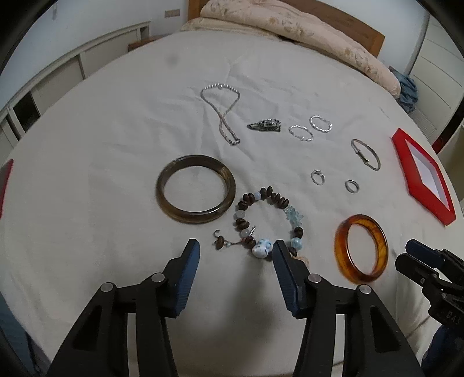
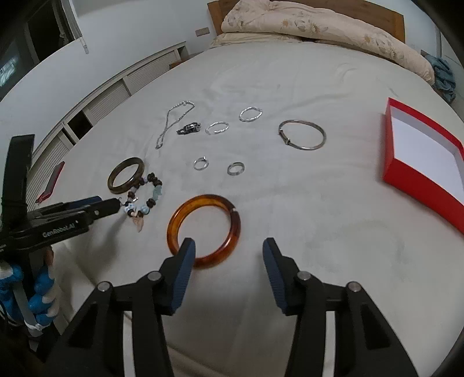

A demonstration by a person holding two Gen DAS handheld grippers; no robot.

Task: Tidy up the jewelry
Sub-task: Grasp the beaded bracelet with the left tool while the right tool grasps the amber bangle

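Jewelry lies spread on a white bed sheet (image 1: pixel 101 145). My left gripper (image 1: pixel 235 250) is open, its fingers either side of the near edge of a beaded bracelet (image 1: pixel 268 220), just above it. My right gripper (image 2: pixel 227 249) is open over the near side of an amber bangle (image 2: pixel 204 229), its left finger over the ring. A dark green bangle (image 1: pixel 195 188), a silver chain (image 1: pixel 221 116), a dark brooch (image 1: pixel 265 126), two twisted silver hoops (image 1: pixel 301 133), a thin silver bangle (image 2: pixel 301 134) and two small rings (image 2: pixel 200 163) lie farther out.
An open red box with a white inside (image 2: pixel 426 156) stands at the right of the bed. A folded floral quilt (image 2: pixel 319 26) and wooden headboard are at the far end. White cabinets (image 2: pixel 101 95) run along the left. A red lid edge (image 1: pixel 4 185) shows at far left.
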